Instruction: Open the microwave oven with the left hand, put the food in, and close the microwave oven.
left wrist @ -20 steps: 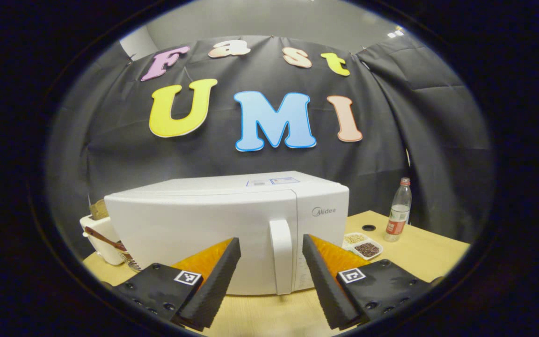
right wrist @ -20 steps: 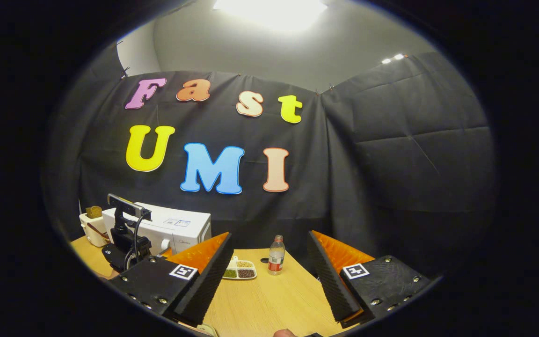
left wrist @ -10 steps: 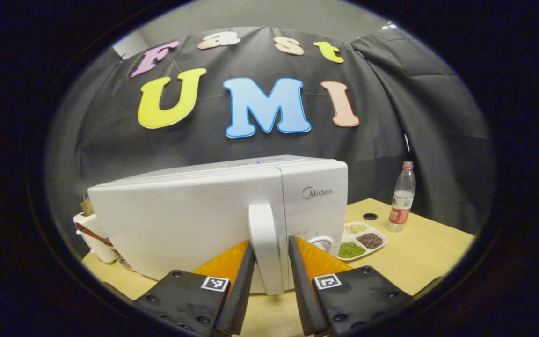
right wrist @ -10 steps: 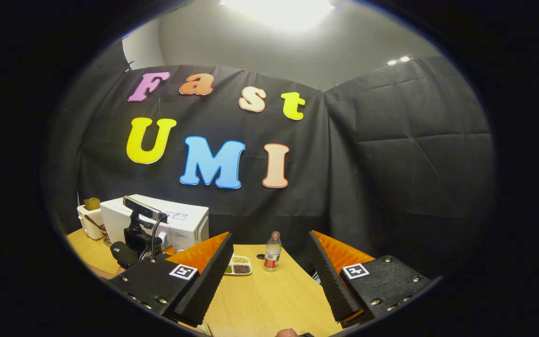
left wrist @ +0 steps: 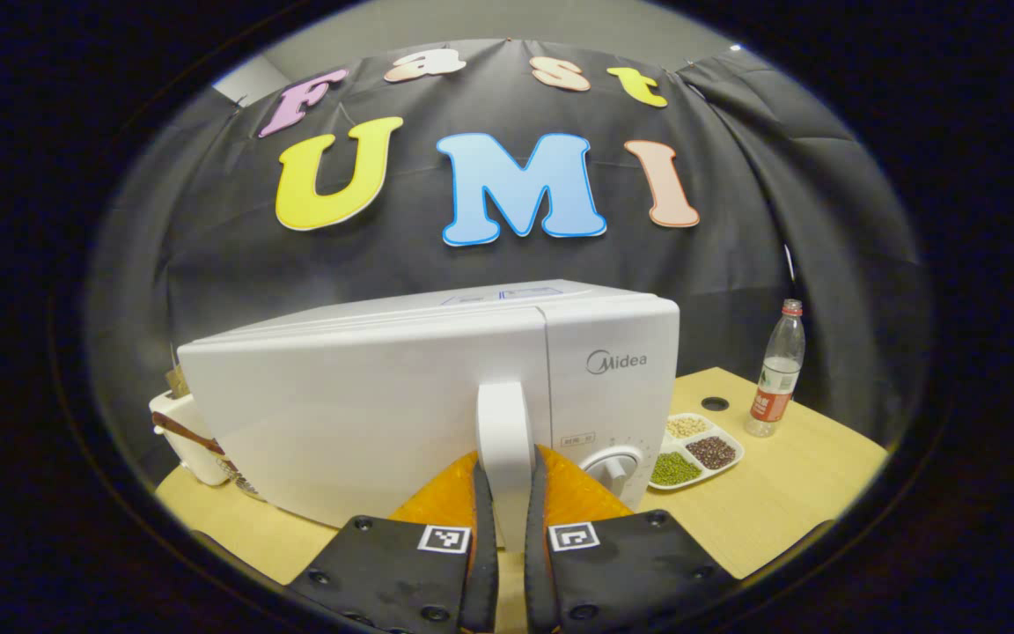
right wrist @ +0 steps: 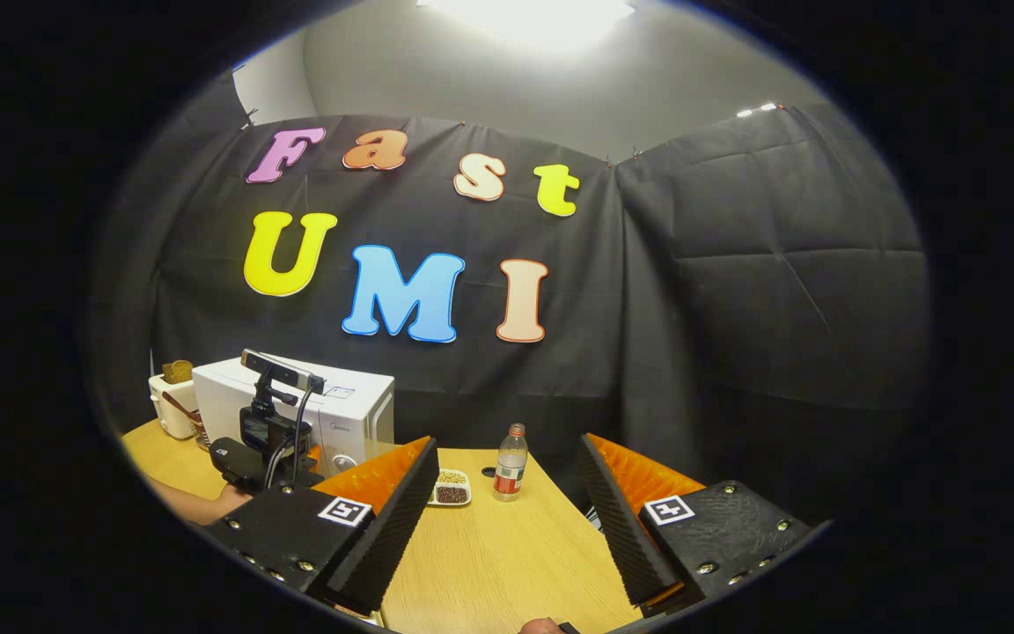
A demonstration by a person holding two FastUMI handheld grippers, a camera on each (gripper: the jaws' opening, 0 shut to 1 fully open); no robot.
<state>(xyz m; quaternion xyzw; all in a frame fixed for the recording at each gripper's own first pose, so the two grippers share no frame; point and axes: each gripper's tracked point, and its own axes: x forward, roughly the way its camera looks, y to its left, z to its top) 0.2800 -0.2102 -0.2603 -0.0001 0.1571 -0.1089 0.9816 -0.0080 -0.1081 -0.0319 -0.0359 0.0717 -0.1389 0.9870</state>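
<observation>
Sitting across the middle of the left gripper view on a wooden table point(left wrist: 789, 475): white microwave oven point(left wrist: 366, 414), door appearing shut flush with the body, control dial point(left wrist: 614, 464) showing low on its right panel. Standing upright at centre of the oven front: the door handle point(left wrist: 503, 440), running down into the bottom centre of the frame. Closing on that handle from both sides: left gripper point(left wrist: 505, 502), jaws narrow, one finger pressing each flank of the handle. Hanging low in the right gripper view over bare tabletop: right gripper point(right wrist: 507, 502), jaws spread wide, gripping nothing. Showing at lower left of the right gripper view: the left gripper's body with its camera mount, held up against the oven front, a forearm point(right wrist: 190, 502) trailing below it. Standing at the left edge of the left gripper view, behind the oven: a white container point(left wrist: 186, 436), contents too unclear to name. Lying at right of the oven, just beside its base: a divided white dish point(left wrist: 696, 449) holding green, dark and pale beans, food still out on the table. Standing farther right, near the table's far edge: a clear plastic bottle point(left wrist: 775, 370) with a red label.
</observation>
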